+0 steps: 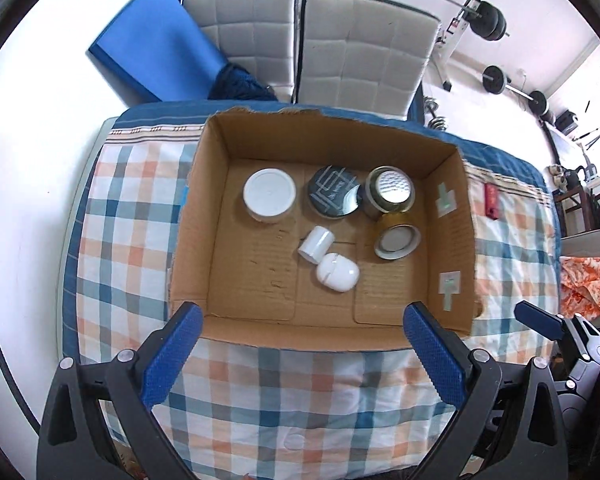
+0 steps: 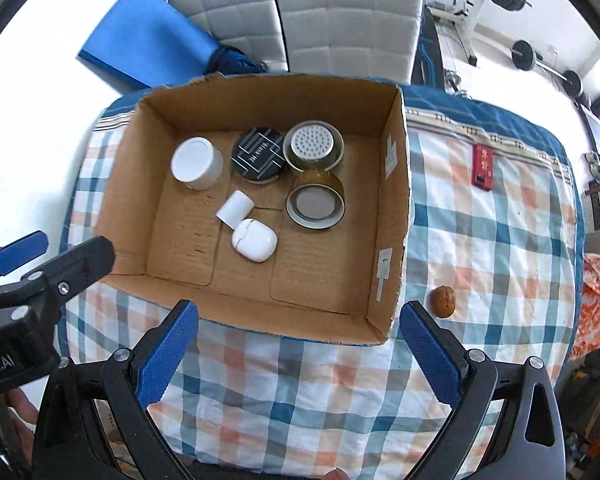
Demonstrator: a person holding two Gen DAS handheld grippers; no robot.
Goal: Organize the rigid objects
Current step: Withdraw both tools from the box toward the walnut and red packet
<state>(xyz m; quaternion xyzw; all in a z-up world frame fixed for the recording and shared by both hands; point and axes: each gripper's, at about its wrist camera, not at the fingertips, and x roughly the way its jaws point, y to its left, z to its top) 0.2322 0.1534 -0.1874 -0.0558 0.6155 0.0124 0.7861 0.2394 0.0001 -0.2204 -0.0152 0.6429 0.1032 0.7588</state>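
Cardboard box (image 1: 448, 240) holding jars and cases; a walnut (image 2: 443, 301) lies at its 4 o'clock; I keep both tongs, left gripper (image 1: 302, 356) and right gripper (image 2: 298, 354), released and empty.

Cardboard box (image 2: 396, 200) of jars on checked cloth (image 2: 480, 240)

white chairs (image 1: 364, 48), blue mat (image 1: 156, 44), barbells (image 1: 496, 78)

Cardboard box (image 2: 394, 216): plain brown. Round jar (image 2: 196, 162): white. Lid (image 2: 256, 154): black, pale line pattern. Two tins (image 2: 314, 146): gold-sided. Capsule case (image 2: 254, 240): white. Cloth (image 2: 480, 248): blue, orange and white check. Fingers (image 2: 168, 354): blue, dimpled. Walnut (image 2: 443, 301), beside right finger: brown.
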